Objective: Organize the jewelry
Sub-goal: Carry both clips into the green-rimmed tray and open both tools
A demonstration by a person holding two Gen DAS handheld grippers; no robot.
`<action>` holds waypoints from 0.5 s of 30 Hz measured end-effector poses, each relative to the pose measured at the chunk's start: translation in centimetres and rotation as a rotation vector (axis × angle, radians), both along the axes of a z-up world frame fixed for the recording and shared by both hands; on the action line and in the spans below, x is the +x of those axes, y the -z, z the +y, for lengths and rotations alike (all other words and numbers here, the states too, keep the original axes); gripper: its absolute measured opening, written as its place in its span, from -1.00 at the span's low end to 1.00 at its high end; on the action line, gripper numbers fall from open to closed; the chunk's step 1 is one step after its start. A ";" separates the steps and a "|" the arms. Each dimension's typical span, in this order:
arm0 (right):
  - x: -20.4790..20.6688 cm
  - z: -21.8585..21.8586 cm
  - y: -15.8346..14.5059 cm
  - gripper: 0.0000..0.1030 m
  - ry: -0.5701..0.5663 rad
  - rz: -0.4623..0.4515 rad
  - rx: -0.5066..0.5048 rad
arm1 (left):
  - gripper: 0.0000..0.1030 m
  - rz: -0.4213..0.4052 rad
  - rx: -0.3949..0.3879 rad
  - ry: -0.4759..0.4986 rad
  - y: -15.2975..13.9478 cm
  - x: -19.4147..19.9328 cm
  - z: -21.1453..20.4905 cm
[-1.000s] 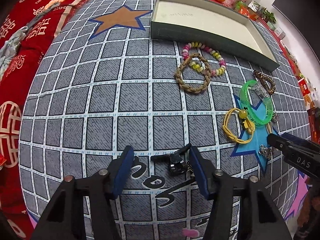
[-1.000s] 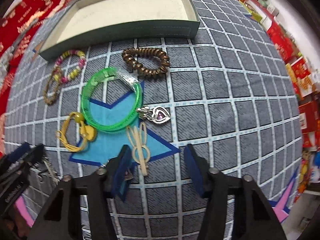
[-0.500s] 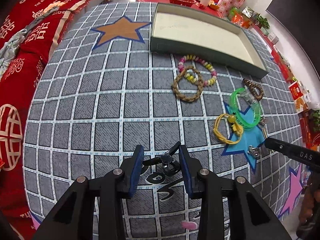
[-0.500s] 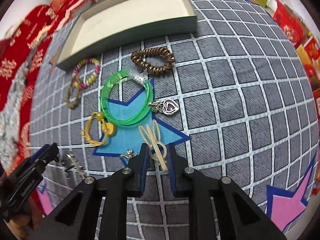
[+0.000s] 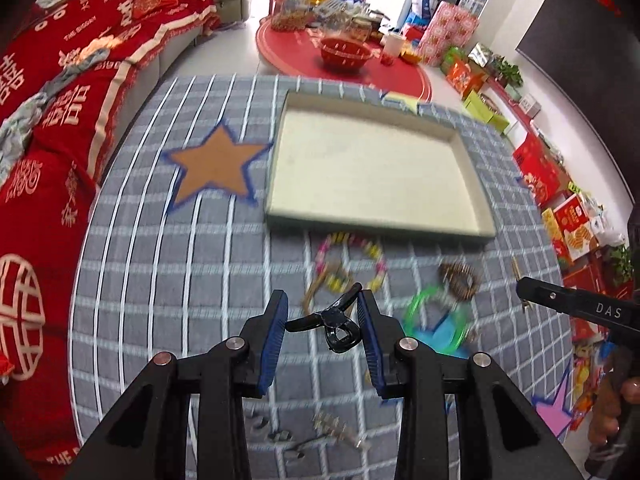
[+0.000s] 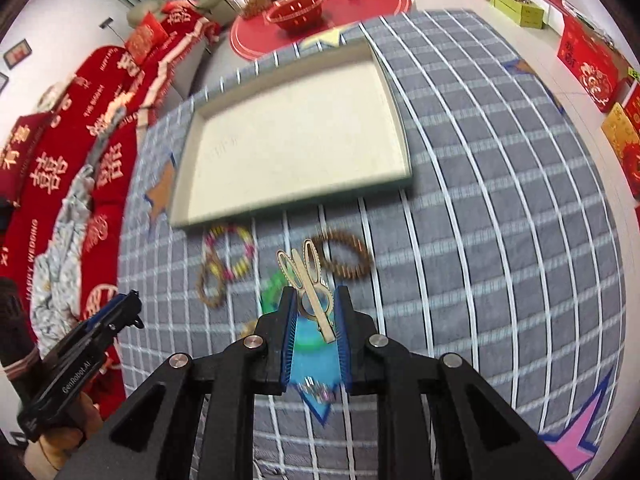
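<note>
My left gripper (image 5: pixel 322 306) is shut on a black hair clip (image 5: pixel 334 322), lifted above the grey checked cloth. In the right wrist view my right gripper (image 6: pixel 316 300) is shut on a cream rabbit-ear hair clip (image 6: pixel 306 276), also raised off the cloth. Ahead of both lies the shallow cream-lined tray (image 5: pixel 276 184) (image 6: pixel 402 136) with nothing in it. Between the grippers and the tray lie a beaded bracelet (image 5: pixel 350 256) (image 6: pixel 232 252), a braided tan bracelet (image 6: pixel 210 288), a brown coil hair tie (image 5: pixel 460 278) (image 6: pixel 346 258) and a green bangle (image 5: pixel 436 316).
A small silver piece (image 5: pixel 334 426) lies on the cloth below the left gripper, a heart pendant (image 6: pixel 316 392) under the right one. A red sofa (image 5: pixel 48 128) runs along the left. A red round table (image 5: pixel 340 60) with jars stands behind; boxes line the right wall.
Both grippers closed on their clips and rose off the cloth: the left on the black clip, the right on the rabbit-ear clip. The tray now sits nearer the middle of both views.
</note>
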State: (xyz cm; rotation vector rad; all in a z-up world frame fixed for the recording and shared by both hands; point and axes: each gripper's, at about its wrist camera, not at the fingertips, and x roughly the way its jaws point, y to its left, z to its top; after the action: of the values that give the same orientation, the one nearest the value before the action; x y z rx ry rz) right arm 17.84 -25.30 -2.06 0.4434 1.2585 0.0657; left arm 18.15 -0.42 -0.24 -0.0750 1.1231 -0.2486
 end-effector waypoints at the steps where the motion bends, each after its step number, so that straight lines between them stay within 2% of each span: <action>1: 1.0 -0.2 -0.3 -0.61 -0.002 -0.008 0.003 | -0.05 -0.007 0.001 0.002 -0.2 0.6 -0.3; 8: 6.9 -1.4 -1.2 -0.61 -0.035 -0.039 0.004 | -0.05 -0.041 0.015 0.011 0.0 6.6 -2.8; 15: 12.9 -1.7 1.2 -0.61 -0.049 -0.035 0.009 | -0.05 -0.040 0.045 0.004 3.1 12.5 -4.7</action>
State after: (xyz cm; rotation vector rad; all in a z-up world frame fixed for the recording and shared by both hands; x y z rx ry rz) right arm 30.73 -27.03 -3.23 0.4177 1.2353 0.1202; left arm 30.64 -5.08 -3.36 -0.0274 1.0888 -0.2271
